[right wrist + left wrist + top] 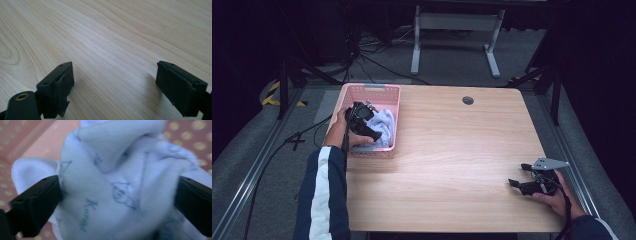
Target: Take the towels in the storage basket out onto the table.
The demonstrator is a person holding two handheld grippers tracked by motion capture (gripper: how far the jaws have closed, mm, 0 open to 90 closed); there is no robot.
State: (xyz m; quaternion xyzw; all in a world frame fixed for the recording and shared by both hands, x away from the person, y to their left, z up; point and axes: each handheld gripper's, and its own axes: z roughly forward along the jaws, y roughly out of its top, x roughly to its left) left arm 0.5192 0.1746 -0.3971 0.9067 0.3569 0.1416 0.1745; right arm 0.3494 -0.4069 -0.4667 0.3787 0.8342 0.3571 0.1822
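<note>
From the high view, the left gripper [368, 125] is reaching into the pink basket [362, 92] sitting at the table's [452, 150] far left corner, and it's right on top of a white cloth [384, 125] bunched up inside. The right gripper [524, 186] is hanging out well apart from all that, near the right front edge, with the person's hand wrapped around it.

In the left gripper view the cloth [117, 182] is bulging up between the two black jaws, which are pressing into it from both sides (so it's pinched, with a fat fold in the middle). It's got faint blue doodles and some lettering I can't read. The basket [15, 135] wall with its dotted holes is showing behind.

In the right gripper view the jaws are sitting wide apart, holding nothing, just over bare wood grain [112, 37].
</note>
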